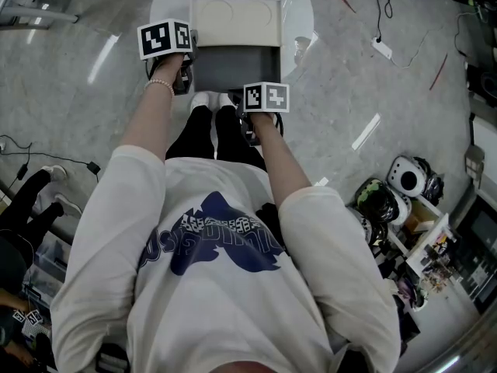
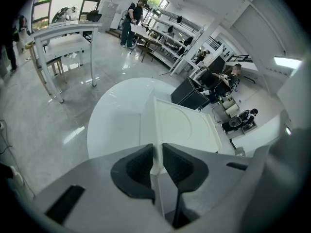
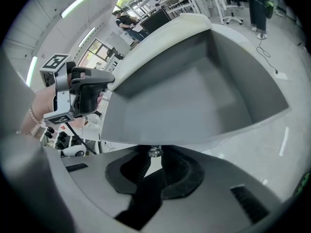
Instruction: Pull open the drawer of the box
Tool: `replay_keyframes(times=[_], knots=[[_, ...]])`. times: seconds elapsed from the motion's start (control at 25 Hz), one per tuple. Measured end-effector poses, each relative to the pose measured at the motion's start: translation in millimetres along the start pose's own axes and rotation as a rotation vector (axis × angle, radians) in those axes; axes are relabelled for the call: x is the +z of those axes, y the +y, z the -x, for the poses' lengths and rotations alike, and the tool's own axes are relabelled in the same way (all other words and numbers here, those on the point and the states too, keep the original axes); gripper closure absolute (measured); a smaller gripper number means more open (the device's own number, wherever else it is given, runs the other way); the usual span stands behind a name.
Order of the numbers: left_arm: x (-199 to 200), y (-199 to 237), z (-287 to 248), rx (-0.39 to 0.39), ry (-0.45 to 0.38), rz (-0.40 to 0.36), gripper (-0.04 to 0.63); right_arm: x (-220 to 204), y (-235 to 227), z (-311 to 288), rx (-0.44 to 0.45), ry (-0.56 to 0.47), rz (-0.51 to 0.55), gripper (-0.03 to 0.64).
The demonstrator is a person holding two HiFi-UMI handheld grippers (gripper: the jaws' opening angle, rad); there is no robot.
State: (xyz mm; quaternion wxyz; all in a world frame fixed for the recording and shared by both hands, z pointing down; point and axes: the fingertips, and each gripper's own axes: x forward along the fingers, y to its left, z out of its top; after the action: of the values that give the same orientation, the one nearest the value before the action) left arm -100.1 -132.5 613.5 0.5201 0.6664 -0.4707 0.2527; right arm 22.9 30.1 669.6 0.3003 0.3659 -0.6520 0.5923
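Drawer (image 3: pixel 194 96) juts well out of the white box (image 2: pixel 182 125) on the round counter (image 2: pixel 112 125), slide axis toward the person. Right gripper (image 3: pixel 153 165) fingers pinch its front knob (image 3: pixel 154 152); left gripper (image 2: pixel 156 161) fingers clamp the box's side wall.

No legible text anywhere; shirt print (image 1: pixel 213 239) indecipherable.

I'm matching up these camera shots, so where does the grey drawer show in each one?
Head view: the grey drawer sits top centre, pulled open.
Left gripper view: I can't make it out.
Right gripper view: the drawer fills the upper middle.
Shared landmark: the white box.
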Motion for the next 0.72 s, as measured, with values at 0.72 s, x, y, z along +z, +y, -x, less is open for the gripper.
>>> replay_keyframes(times=[0.72], knots=[[0.1, 2.2, -2.6, -0.002, 0.002, 0.004, 0.526, -0.5, 1.2, -0.4, -0.009, -0.008, -0.011, 0.555]])
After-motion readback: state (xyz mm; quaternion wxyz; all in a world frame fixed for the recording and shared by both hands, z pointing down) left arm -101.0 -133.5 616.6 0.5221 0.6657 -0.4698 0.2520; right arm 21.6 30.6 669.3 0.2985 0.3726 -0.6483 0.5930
